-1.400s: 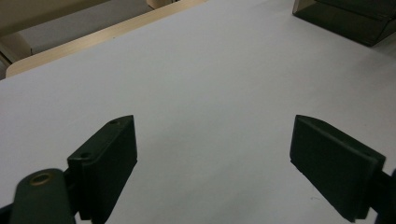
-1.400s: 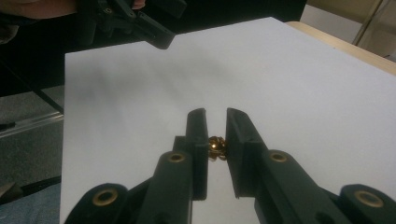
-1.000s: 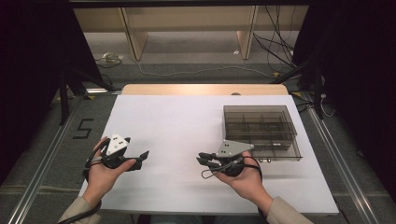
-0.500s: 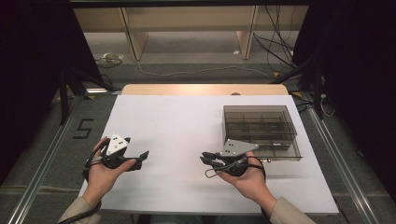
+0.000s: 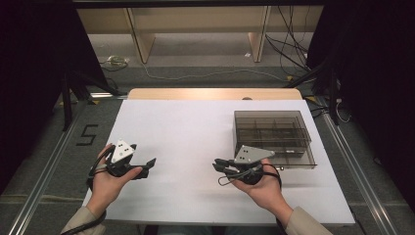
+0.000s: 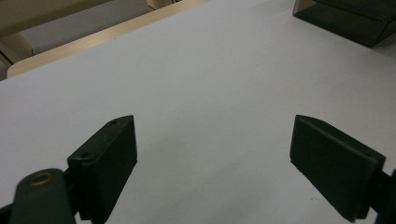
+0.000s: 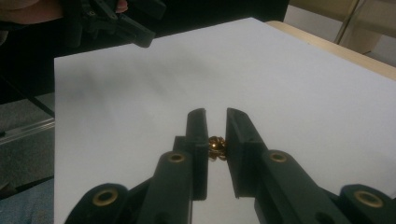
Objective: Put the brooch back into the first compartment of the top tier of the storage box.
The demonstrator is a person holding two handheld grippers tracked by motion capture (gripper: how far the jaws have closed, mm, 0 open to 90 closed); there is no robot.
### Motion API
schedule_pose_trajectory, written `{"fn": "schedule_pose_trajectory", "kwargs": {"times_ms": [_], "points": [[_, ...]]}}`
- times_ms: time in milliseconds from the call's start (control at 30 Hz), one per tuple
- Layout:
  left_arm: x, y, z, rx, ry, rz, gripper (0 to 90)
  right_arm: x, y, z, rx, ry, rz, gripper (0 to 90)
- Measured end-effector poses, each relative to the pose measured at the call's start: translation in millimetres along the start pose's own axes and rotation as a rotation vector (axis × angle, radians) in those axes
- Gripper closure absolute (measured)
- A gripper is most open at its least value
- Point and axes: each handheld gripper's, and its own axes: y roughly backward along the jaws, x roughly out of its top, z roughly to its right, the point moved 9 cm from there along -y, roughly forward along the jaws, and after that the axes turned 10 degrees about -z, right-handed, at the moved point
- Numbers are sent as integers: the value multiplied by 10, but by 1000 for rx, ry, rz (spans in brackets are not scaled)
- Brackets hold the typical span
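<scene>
From the high view, two hands come in at the near edge of a white table (image 5: pixel 195 132). The left gripper (image 5: pixel 149 164) sits near the table's left side with its tips pointing right. The right gripper (image 5: pixel 218 165) is near the middle with its tips pointing left, just in front of a smoky clear box (image 5: pixel 293 159) with compartments that stands on the right. At this range I cannot tell how wide either pair of fingers stands.

In the left gripper view, the left gripper (image 6: pixel 215 154) has its fingers (image 6: pixel 109 168) spread wide, with bare white table between them and nothing touching them. A corner of the box (image 6: pixel 345 18) shows far off at the top right.

In the right gripper view, the right gripper (image 7: pixel 216 126) has its fingers (image 7: pixel 198 135) drawn nearly together, pinching a small brass piece (image 7: pixel 216 147) between the pads, back from the tips and above the table. It is probably a bead or a nut, as the dim picture leaves its shape unclear. The left gripper (image 7: pixel 135 32) appears at the far top left.
</scene>
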Motion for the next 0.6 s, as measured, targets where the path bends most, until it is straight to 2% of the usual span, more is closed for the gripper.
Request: {"fn": "schedule_pose_trajectory", "kwargs": {"times_ms": [600], "points": [[1,2,0,1,0,0,147,-31,77,36,-9,-12,4,805]]}}
